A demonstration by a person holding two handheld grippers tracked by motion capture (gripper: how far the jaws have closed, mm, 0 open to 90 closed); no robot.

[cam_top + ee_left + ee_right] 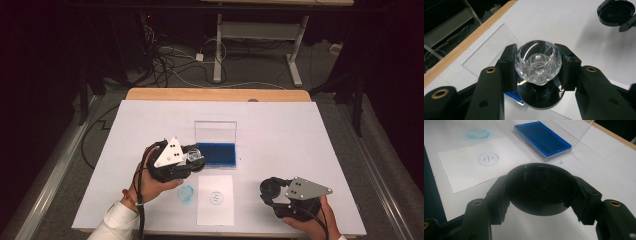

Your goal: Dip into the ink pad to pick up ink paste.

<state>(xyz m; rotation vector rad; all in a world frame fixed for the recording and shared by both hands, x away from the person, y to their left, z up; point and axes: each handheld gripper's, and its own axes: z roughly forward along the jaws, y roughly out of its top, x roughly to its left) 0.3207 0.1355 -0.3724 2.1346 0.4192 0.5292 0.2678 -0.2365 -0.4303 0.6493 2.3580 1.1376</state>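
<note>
Hands come in from the bottom edge of the high view. Left tongs sit at centre-left, palm under the body, jaws aimed right toward the blue ink pad — clamped on the clear faceted knob of a stamp, held just above the pad's near end. Right tongs sit at lower right, angled to upper left, clamped on a round black cap. Paper sheet with a circular stamped mark lies between them on the white surface.
</note>
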